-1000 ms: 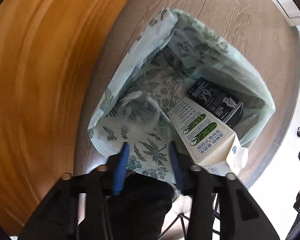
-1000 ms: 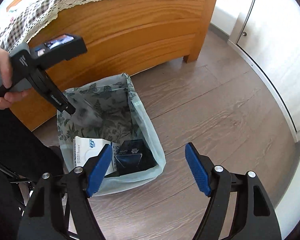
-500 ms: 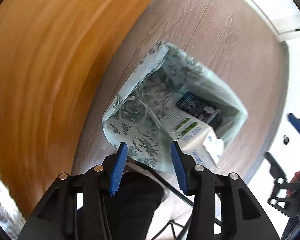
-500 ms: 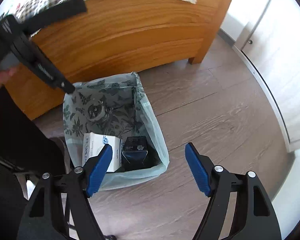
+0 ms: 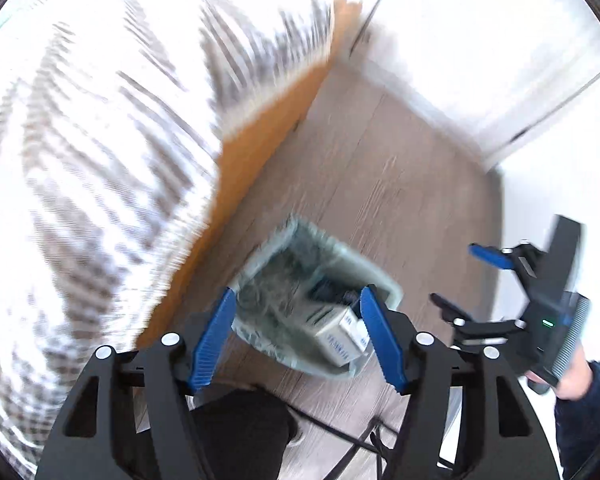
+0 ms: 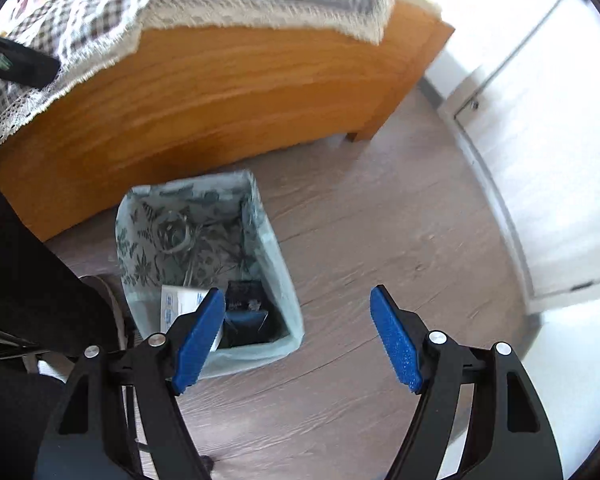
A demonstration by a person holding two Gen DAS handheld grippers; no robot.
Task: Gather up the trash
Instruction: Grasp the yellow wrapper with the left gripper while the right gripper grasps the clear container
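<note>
The trash bag (image 6: 204, 264), pale green with a leaf print, stands open on the wooden floor (image 6: 380, 240) just in front of the bed (image 6: 220, 92). Inside it, at about seven o'clock of its mouth in the right wrist view, lies a white carton (image 6: 178, 304), with a dark box (image 6: 246, 306) touching it on the five o'clock side. A clear, round piece of plastic (image 6: 174, 232) rests against the bag's wall toward eleven o'clock. So three pieces look collected already. No other litter shows on the floor around the bag, and I judge the task far along, though the bedtop and whatever lies behind me are not checked, and the left wrist view is too smeared to help.

The left gripper (image 5: 296, 336) hangs above the bag with nothing between its jaws, which have just been spreading wider. The right gripper (image 6: 298, 340) hovers at about four o'clock from the bag, its blue jaws spread wide and empty over bare floor. From the left side it appears at three o'clock, held in a hand (image 5: 572, 380) with a dark sleeve.

The carton carries blue print and the dark box pale lettering, but neither can be read.
</note>
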